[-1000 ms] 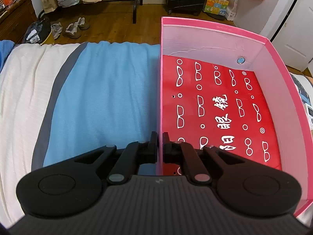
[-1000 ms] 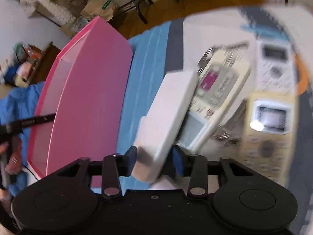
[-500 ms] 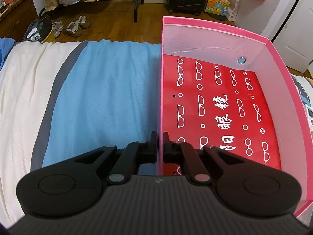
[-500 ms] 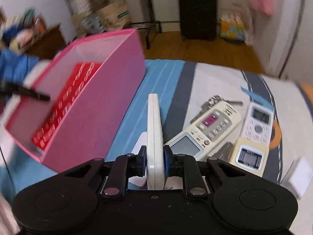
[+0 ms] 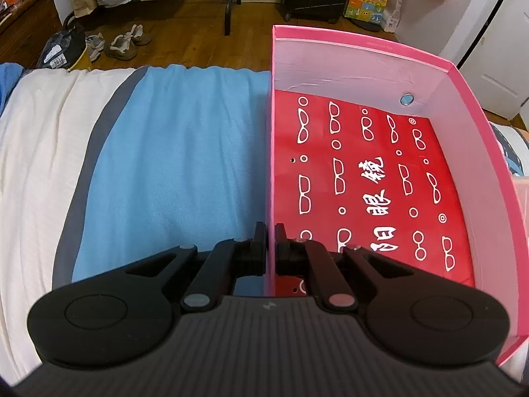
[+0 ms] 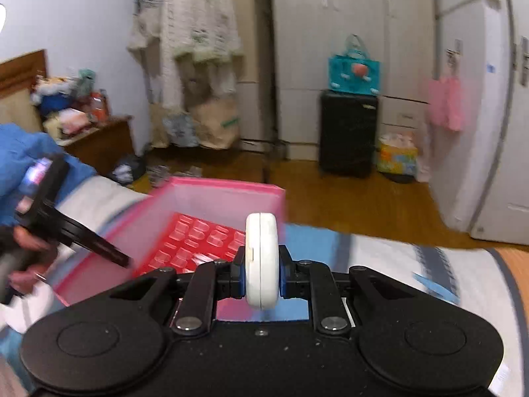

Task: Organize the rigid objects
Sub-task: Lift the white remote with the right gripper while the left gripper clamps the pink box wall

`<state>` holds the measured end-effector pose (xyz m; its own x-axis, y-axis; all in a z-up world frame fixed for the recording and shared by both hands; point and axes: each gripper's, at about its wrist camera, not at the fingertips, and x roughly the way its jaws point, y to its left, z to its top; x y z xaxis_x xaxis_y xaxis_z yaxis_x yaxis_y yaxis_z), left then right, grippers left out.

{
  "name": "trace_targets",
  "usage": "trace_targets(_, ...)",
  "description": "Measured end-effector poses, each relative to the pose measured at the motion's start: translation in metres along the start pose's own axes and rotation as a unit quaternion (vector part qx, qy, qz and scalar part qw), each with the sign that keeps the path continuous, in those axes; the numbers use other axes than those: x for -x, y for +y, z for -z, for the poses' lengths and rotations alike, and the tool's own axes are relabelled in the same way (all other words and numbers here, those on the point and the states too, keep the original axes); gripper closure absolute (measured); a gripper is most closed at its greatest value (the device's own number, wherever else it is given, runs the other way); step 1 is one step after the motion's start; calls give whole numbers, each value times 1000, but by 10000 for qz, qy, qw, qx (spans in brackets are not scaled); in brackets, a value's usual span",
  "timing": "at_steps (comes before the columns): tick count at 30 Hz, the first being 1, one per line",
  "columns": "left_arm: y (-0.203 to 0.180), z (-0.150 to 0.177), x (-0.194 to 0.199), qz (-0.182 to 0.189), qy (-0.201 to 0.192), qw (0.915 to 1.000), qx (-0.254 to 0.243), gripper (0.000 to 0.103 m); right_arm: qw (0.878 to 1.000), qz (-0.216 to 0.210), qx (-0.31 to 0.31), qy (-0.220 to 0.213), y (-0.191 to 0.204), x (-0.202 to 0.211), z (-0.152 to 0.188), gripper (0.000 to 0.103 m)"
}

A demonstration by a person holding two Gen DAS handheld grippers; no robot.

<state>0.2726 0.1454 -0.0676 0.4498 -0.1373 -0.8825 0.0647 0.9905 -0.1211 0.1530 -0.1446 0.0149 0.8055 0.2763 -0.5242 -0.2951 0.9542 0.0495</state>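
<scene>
A pink box (image 5: 456, 76) with a red printed floor sits on the bed. My left gripper (image 5: 270, 231) is shut on the box's left wall (image 5: 270, 165), one finger on each side of it. In the right wrist view, my right gripper (image 6: 262, 263) is shut on a white remote (image 6: 261, 251), held edge-on and raised above the bed. The pink box (image 6: 228, 188) lies ahead and to the left of it, with my left gripper (image 6: 124, 259) and a person's hand (image 6: 23, 241) at its near left wall. The box holds nothing.
A blue, grey and cream blanket (image 5: 165, 165) covers the bed. Beyond the bed edge lie a wooden floor with shoes (image 5: 125, 41), a black suitcase (image 6: 347, 132), paper bags and a clothes rack (image 6: 185, 49). A wardrobe (image 6: 479, 99) stands at the right.
My right gripper closed on the white remote, rolled it edge-on and lifted it off the bed toward the pink box; the other remotes dropped out of view. The left gripper stayed still.
</scene>
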Motion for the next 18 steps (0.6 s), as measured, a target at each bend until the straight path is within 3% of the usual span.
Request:
trace_targets(4, 9, 1, -1, 155, 40, 9997, 188, 99, 9966, 554, 488, -369, 34, -14, -18, 82)
trace_targets(10, 9, 2, 0, 177, 20, 9998, 131, 99, 9949, 710, 228, -686, 39, -23, -54, 82)
trace_targets(15, 10, 2, 0, 225, 11, 9996, 147, 98, 9964, -415, 604, -426, 57, -50, -51, 82)
trace_targets(18, 13, 2, 1, 288, 27, 9994, 212, 98, 9896, -672, 1267, 141, 82, -87, -33, 82)
